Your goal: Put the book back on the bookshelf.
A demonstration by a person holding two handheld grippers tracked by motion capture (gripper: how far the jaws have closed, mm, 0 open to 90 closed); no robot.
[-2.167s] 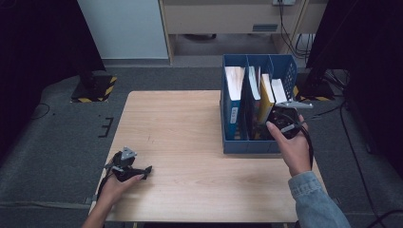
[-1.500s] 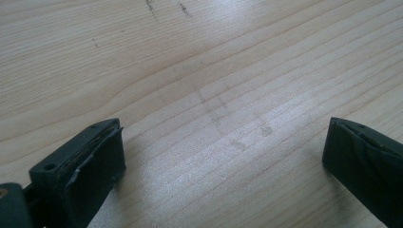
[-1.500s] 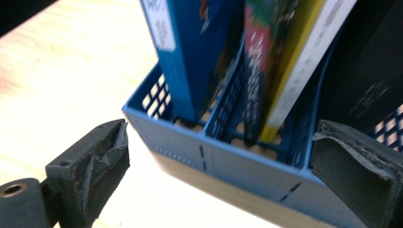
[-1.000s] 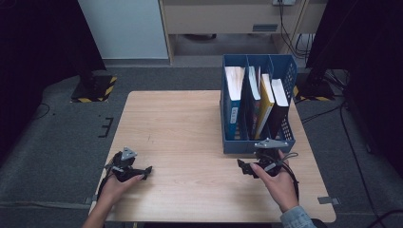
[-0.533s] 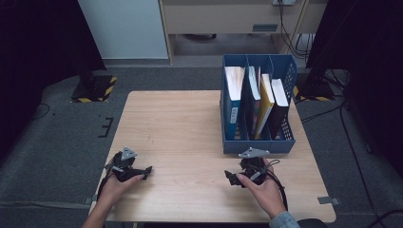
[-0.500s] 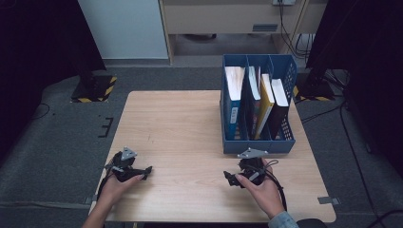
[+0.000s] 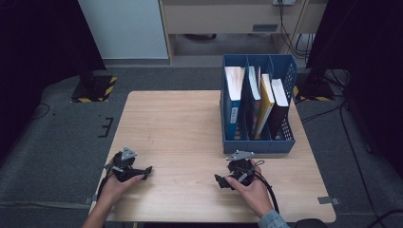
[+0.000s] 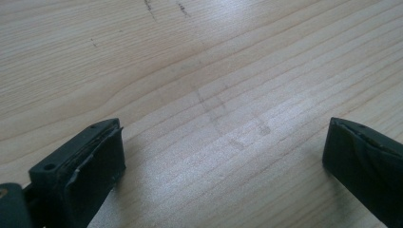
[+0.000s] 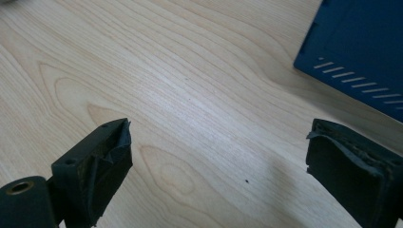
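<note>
Books (image 7: 259,102) upright in blue rack (image 7: 256,145) at far right of surface (image 7: 180,123); all compartments filled, none lying loose. Filing judged complete. Right gripper (image 7: 223,181) low over near edge, just in front of rack, fingers (image 9: 102,156) wide, nothing between. Left gripper (image 7: 142,171) at near left corner, well apart from rack, fingers (image 8: 97,152) wide, bare wood between. Remaining: nothing evident beyond parking both grippers on surface.
</note>
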